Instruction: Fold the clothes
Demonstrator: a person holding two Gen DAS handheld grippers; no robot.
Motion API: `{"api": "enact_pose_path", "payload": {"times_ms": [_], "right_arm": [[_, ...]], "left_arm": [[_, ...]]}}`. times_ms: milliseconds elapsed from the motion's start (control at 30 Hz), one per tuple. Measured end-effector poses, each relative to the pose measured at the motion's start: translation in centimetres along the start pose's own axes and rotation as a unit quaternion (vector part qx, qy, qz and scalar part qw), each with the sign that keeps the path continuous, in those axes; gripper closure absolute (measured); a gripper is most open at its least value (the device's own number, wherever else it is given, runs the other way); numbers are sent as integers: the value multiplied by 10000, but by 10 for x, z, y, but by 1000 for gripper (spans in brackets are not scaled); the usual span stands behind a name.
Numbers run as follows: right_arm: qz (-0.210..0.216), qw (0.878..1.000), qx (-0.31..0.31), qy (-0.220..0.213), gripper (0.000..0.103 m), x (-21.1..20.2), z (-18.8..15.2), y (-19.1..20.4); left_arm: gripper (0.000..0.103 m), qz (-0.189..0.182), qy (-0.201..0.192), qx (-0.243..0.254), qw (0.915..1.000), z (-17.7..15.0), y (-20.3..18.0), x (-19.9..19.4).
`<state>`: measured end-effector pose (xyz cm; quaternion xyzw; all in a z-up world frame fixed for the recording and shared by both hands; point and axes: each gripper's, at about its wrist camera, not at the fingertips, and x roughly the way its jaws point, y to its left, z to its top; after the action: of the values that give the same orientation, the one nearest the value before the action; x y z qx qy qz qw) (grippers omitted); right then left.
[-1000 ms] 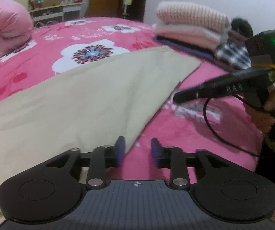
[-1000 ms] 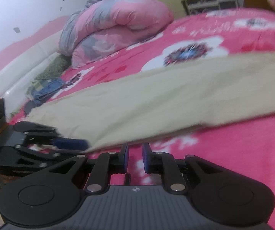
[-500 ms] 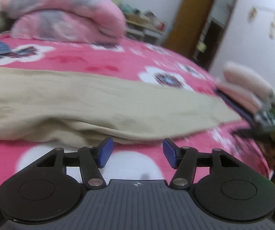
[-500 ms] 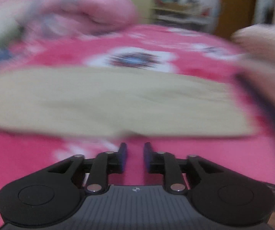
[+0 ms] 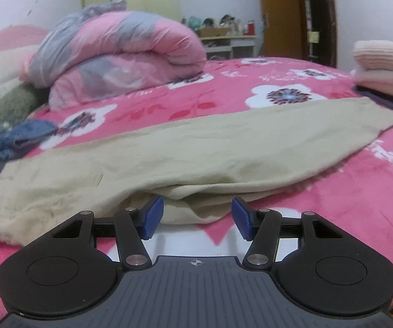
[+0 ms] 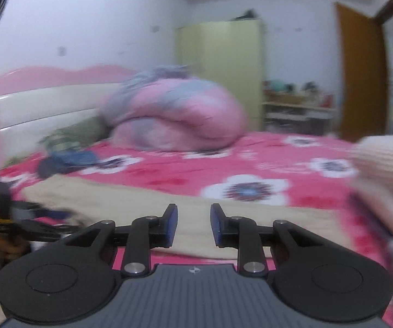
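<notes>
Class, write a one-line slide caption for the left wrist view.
Open left hand-held gripper nears the front edge of beige trousers laid across a pink floral bedspread.

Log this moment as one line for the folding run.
task: fold clothes | left gripper: open, at near edge of beige trousers | right gripper: open, empty | trousers flat on pink floral bedspread

Beige garment [image 5: 210,147] lay flat and long across the pink floral bedspread, running left-near to right-far; near edge folded over, slightly rumpled, layered. Left end looked wider, faintly soiled.
</notes>
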<state>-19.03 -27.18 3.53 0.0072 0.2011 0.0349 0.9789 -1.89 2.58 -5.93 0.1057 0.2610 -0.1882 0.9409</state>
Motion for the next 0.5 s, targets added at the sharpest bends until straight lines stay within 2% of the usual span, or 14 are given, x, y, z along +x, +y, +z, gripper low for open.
{"api": "enact_pose_path", "payload": {"times_ms": [133,200,233,333,367,467,500], "right_arm": [[1099,9938,163,47,75,29,0,29],[1377,9894,393,247,75,55,-5,39],[1430,9880,444,371,75,65,-8,44],[1474,9852,554,672,75,86,-16,54],[1513,9838,623,728,75,86,-19,55],[1514,9820,722,873,75,89,-28,56],[1473,9824,701,909,75,90,-30,56]], "left_arm": [[49,361,253,-344,9984,0,7,12],[54,544,318,-465,9969,-1,8,14],[56,592,309,-518,9964,-1,8,15],[69,813,255,-611,9945,-4,6,16],[78,874,233,-664,9937,-6,6,15],[92,983,168,-774,9920,-11,2,8],[101,1010,136,-788,9917,-13,-1,3]]}}
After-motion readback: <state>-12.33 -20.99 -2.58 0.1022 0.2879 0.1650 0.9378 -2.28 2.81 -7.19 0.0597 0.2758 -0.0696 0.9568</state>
